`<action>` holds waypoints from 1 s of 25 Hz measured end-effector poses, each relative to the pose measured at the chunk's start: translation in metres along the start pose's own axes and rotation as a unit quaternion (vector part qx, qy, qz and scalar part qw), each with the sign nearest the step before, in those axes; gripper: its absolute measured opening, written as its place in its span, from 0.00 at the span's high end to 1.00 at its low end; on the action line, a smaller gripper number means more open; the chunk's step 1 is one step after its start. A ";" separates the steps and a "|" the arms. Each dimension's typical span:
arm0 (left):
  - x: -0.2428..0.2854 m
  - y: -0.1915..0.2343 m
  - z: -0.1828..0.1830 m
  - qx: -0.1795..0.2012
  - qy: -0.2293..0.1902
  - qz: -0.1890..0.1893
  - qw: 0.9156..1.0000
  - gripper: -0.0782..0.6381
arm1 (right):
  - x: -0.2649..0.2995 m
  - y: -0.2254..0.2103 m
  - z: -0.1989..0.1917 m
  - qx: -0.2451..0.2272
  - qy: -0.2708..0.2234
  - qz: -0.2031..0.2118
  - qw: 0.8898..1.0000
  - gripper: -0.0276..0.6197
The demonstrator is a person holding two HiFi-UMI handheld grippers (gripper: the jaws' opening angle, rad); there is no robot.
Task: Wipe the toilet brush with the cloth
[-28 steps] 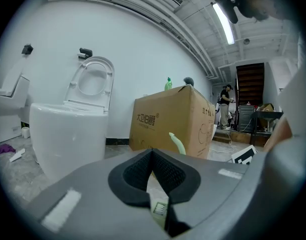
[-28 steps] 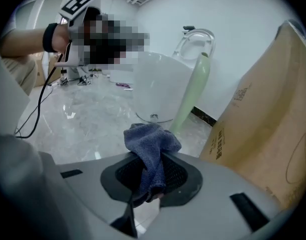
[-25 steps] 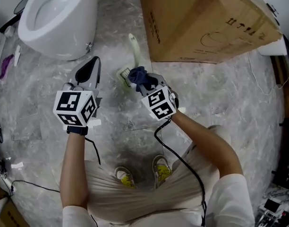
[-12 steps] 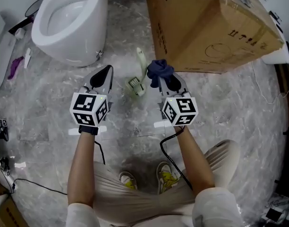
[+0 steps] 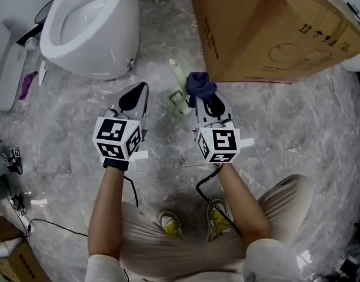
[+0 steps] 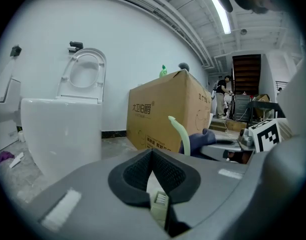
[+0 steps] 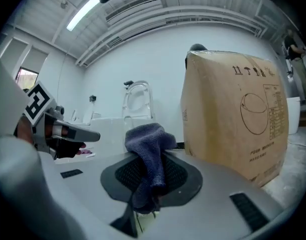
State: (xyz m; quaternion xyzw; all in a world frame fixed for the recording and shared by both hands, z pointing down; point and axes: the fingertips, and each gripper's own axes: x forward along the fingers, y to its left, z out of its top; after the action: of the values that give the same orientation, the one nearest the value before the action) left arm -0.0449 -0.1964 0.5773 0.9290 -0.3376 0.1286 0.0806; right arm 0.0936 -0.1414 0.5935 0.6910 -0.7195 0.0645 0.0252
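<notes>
Your right gripper [image 5: 208, 103] is clenching a dark blue terry cloth [image 7: 149, 144], which is bunching up over the meshed pads. Your left gripper [image 5: 136, 96] is holding its jaws pressed together on nothing. The brush [image 5: 180, 103], pale green with a curved handle and a bristled head, is lying on the mottled grey floor [image 5: 274, 128] between the two grippers, just left of the cloth; whether they are touching cannot be told. Open floor is lying near you and to the right. The cardboard box [image 5: 268, 34] is crowding the far right, the glossy white toilet [image 5: 109, 46] the far left. A second ago the cloth was sitting over the brush head; now it is hanging to its right.
</notes>
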 end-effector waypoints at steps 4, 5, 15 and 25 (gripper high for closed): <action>0.002 -0.002 -0.003 0.008 0.008 -0.002 1.000 0.89 | 0.006 0.002 -0.032 0.010 0.034 -0.006 0.999 0.84; 0.002 -0.003 -0.004 0.010 0.010 -0.003 1.000 0.89 | 0.007 0.002 -0.039 0.012 0.042 -0.008 0.999 0.84; 0.002 0.001 -0.006 0.013 0.008 0.010 1.000 0.89 | 0.011 0.010 -0.109 0.010 0.132 0.002 0.991 0.84; 0.002 0.002 -0.009 0.012 0.004 0.015 1.000 0.89 | 0.008 0.012 -0.155 0.013 0.187 0.005 0.982 0.84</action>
State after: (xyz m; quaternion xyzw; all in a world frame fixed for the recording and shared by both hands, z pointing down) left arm -0.0466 -0.1970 0.5864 0.9242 -0.3498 0.1373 0.0685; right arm 0.0735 -0.1296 0.7472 0.6634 -0.7046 0.2025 0.1499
